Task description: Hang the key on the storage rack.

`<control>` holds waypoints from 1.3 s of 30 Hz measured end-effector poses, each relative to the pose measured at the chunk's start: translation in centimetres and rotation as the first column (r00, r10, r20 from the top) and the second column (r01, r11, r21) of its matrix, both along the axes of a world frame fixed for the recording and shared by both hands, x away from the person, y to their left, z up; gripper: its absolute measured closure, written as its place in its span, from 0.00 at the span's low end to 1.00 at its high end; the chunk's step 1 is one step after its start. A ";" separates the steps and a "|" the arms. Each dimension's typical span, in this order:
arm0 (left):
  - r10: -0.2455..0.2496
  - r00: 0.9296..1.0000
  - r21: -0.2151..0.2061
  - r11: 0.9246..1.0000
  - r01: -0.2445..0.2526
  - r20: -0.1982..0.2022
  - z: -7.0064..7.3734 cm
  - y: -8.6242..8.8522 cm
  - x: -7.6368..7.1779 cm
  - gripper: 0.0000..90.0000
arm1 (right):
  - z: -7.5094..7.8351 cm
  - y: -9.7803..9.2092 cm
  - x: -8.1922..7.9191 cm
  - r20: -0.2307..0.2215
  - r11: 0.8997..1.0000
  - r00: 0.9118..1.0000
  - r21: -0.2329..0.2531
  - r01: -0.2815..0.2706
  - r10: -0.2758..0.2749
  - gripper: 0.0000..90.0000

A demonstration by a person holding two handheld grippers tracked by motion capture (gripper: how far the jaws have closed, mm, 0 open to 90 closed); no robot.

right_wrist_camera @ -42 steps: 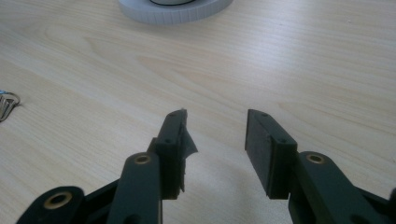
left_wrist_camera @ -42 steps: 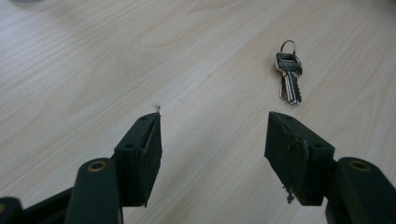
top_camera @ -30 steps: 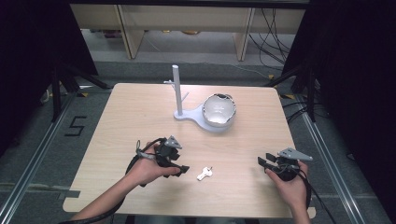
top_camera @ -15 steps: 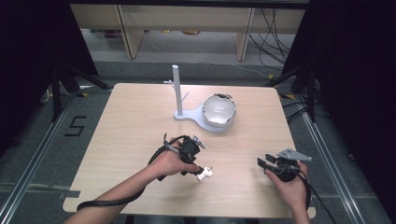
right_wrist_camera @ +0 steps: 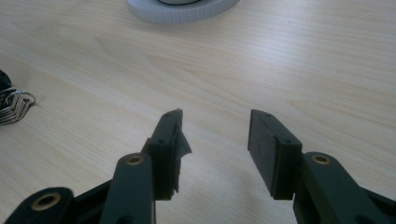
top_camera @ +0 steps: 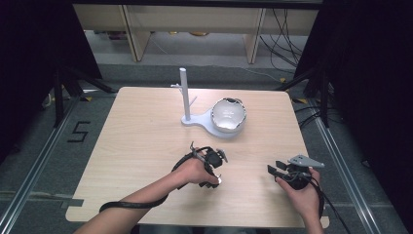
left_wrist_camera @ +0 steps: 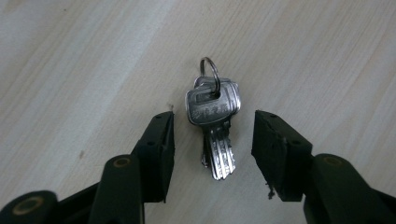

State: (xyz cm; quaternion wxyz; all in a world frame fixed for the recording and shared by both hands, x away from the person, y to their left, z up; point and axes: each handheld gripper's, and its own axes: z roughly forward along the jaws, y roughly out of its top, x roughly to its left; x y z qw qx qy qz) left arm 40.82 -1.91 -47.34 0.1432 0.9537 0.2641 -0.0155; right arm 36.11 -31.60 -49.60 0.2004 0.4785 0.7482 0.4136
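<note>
Two keys (left_wrist_camera: 213, 122) on a ring lie ungrasped on the counter (top_camera: 141, 126), between our left gripper's (left_wrist_camera: 212, 140) released jaws; our right gripper (right_wrist_camera: 214, 140) waits, jaws released.

The pale wooden table (top_camera: 146, 146) carries a white stand (top_camera: 207, 119) and keys (left_wrist_camera: 214, 123).

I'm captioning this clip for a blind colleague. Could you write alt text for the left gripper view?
A small bunch of silver keys on a ring lies flat on a pale wooden table, between the open black jaws of the left tool. The jaws flank the keys without touching them.
</note>
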 end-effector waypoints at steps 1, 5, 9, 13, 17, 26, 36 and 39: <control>-0.004 1.000 0.012 1.000 0.004 0.000 0.0 -0.1 0.0 0.58 | 0.0 0.0 0.0 -0.010 1.000 1.000 0.003 -0.004 0.004 0.62; -0.009 1.000 0.034 0.999 0.009 0.004 -0.5 -0.2 0.0 0.62 | 0.0 0.0 0.0 -0.011 1.000 1.000 0.004 -0.008 0.008 0.62; -0.017 1.000 0.045 0.999 0.017 -0.001 -0.4 -0.1 0.0 0.70 | 0.0 0.1 0.1 -0.010 1.000 1.000 0.005 -0.007 0.007 0.62; -0.060 0.998 0.079 0.995 0.058 0.021 -0.3 -0.3 -0.1 0.79 | 0.0 0.4 -0.1 -0.039 1.000 0.999 0.020 0.009 -0.008 0.62; -0.110 0.992 0.102 0.989 0.104 0.056 -0.4 -0.3 -0.3 0.89 | -0.1 0.4 -0.1 -0.045 1.000 0.999 0.025 0.006 -0.005 0.61; -0.150 0.987 0.118 0.983 0.143 0.057 -0.3 -0.6 -0.3 0.87 | -0.1 0.4 0.0 -0.043 1.000 0.999 0.014 0.000 0.001 0.61; -0.232 0.969 0.152 0.964 0.218 0.086 -0.3 -1.0 -1.0 0.92 | -0.1 0.5 -0.1 -0.063 1.000 0.998 0.025 -0.005 0.007 0.60; -0.236 0.968 0.127 0.966 0.224 0.088 -0.3 -0.7 -0.7 0.93 | -0.2 0.5 -0.1 -0.062 1.000 0.998 0.019 -0.004 0.005 0.60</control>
